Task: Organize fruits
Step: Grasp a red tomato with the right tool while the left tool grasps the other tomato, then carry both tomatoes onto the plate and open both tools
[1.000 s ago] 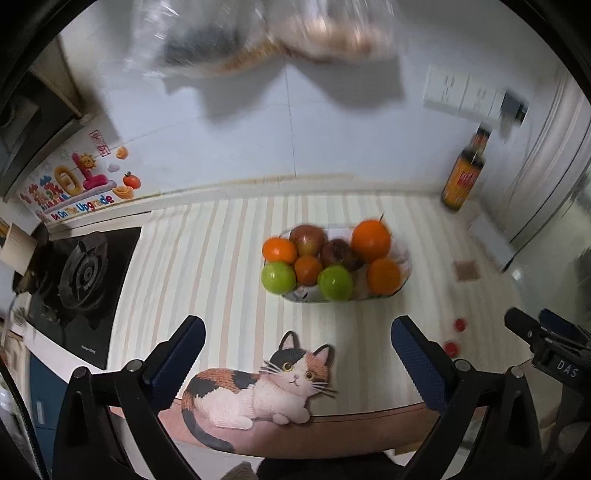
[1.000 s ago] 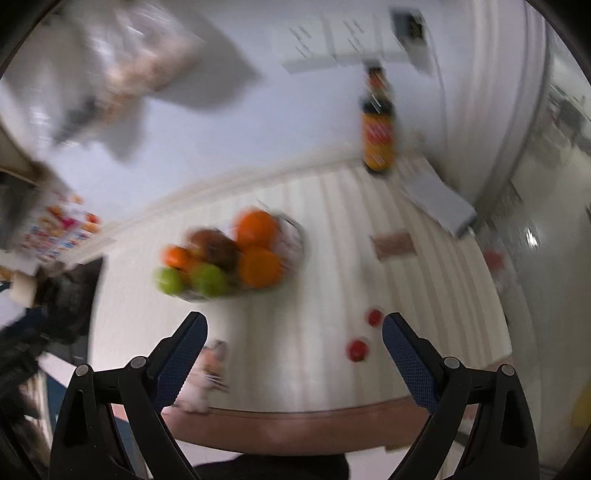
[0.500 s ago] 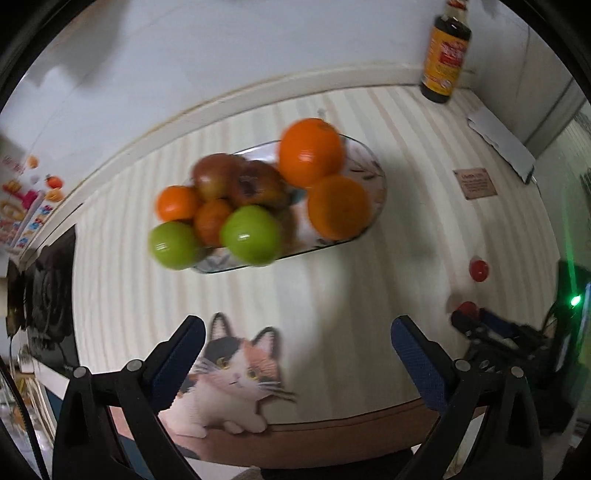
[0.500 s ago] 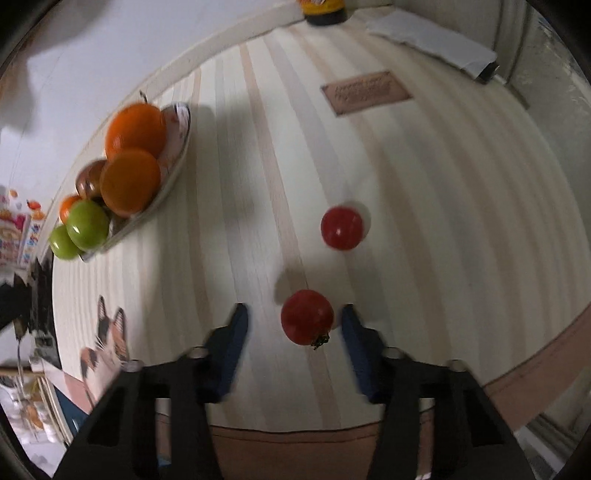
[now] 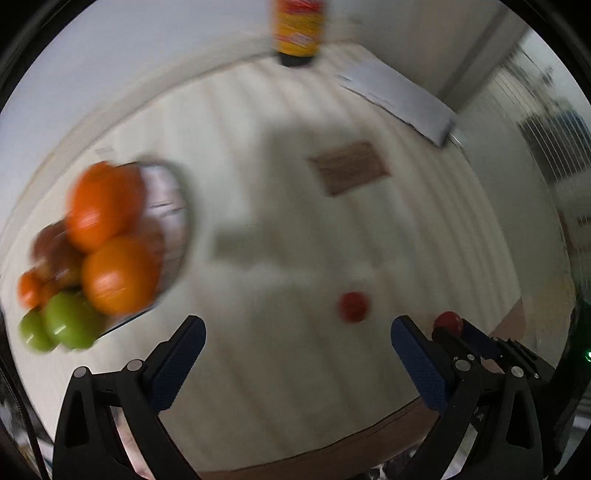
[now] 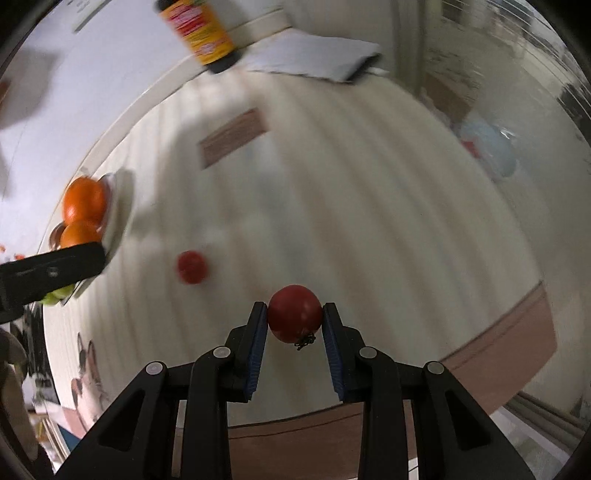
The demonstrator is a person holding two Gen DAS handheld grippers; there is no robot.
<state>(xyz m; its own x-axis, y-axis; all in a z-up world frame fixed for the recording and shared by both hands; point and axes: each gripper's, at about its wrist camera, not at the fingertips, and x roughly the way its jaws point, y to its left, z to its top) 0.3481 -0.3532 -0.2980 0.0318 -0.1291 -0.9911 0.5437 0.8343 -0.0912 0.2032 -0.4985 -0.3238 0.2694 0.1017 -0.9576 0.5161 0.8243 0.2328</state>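
Note:
My right gripper (image 6: 294,320) is shut on a red tomato (image 6: 294,313) with its dark stem down, over the striped counter; the held tomato also shows in the left wrist view (image 5: 448,322), behind my left gripper's right finger. A second red tomato (image 6: 191,266) lies loose on the counter, also in the left wrist view (image 5: 352,306). My left gripper (image 5: 297,341) is open and empty, just short of that loose tomato. A fruit bowl (image 5: 173,229) at the left holds oranges (image 5: 110,273), green apples (image 5: 68,325) and darker fruit; it also shows in the right wrist view (image 6: 120,210).
A dark sauce bottle (image 5: 297,29) stands at the back by the wall. A brown card (image 5: 349,171) lies flat mid-counter, a grey-white pad (image 5: 397,98) at the back right. A cat sticker (image 6: 88,384) sits near the brown front edge (image 6: 498,350).
My right gripper has closed on the nearer tomato and raised it slightly. My left gripper has swung right, so the bowl has slid to the left of its view and the loose tomato lies ahead.

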